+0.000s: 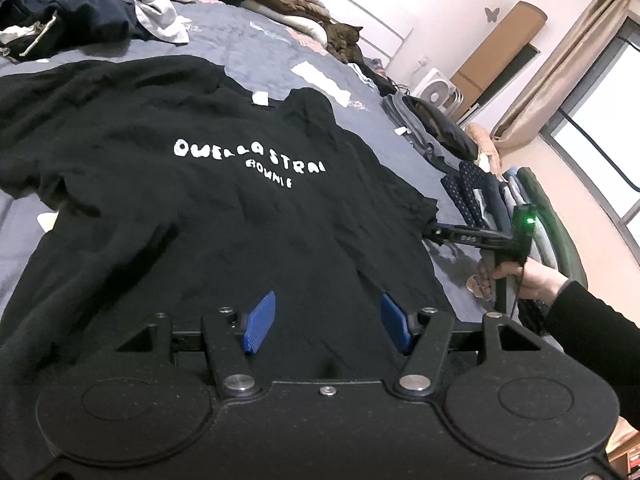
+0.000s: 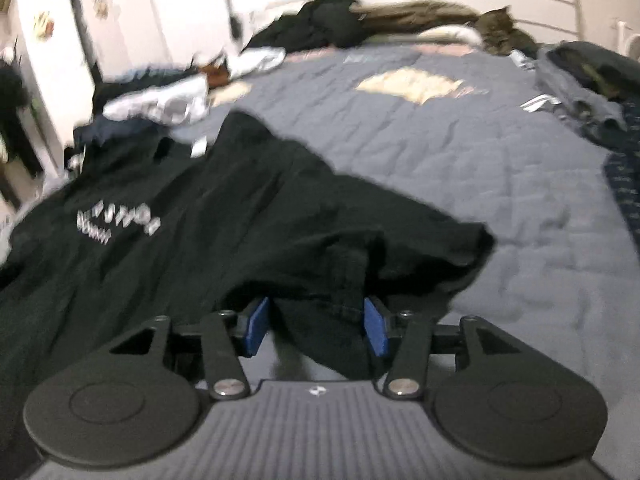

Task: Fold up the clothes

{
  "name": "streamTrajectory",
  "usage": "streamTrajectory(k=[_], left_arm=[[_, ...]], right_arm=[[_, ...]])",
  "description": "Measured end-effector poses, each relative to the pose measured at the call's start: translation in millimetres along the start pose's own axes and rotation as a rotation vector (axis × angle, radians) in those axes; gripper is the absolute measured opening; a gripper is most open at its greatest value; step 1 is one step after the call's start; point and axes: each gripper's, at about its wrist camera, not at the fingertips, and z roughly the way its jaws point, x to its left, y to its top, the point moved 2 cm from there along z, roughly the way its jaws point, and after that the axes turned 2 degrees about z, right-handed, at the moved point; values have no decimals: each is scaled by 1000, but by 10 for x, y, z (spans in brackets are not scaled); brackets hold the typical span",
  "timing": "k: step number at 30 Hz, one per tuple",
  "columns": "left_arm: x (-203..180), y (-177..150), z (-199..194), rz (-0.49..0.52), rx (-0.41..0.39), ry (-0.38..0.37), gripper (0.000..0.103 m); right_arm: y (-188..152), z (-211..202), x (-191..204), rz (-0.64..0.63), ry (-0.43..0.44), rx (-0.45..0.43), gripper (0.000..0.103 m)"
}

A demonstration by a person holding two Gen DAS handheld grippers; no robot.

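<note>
Shirt: black T-shirt [image 1: 208, 208] spread print-up on the bed [image 2: 460, 152], flat enough to take a fold. Right hand-held gripper [image 2: 316, 324] has the sleeve edge bunched between its blue pads, not fully pressed together, probably to carry it inward. Left hand-held gripper [image 1: 328, 322] spread wide, hovering over the hem. Person's hand [image 1: 516, 276] grips the right handle low, level with the bed

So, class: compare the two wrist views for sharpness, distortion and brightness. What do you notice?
Left wrist view: sharp, the black T-shirt lettering crisp; fisheye bends the walls; the window is blown out. Right wrist view: motion-blurred throughout, the lettering smeared, the quilt soft.
</note>
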Motion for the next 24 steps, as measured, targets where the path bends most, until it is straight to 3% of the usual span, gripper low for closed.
streamTrajectory(k=[1,2,4,7,11,16,19,22,24], left_arm=[[-3,3,10,1,4,2,58],[-7,7,13,2,6,2,58],[-5,19,-3,3,-1,-1,58],[23,29,-13,-7,-3,-1,58],[15,22,-6,1,4,1,58],[0,18,7,13,19,4,58],[2,18,7,17,22,4,58],[3,16,23,18,25,3,58],[5,10,32,19,29,2,58]], right_arm=[[0,20,17,-4,6,1,40],[0,40,35,-9,12,1,20],[-1,79,70,-18,24,3,5],[-11,-109,144,-77,26,-29,5],[-99,-420,186,-220,-32,2,5],[-336,-424,103,-221,-34,181,9],[-263,-556,-79,-53,-32,189,21],[-139,-705,-296,164,-29,79,41],[-84,-740,-378,221,-31,19,44]])
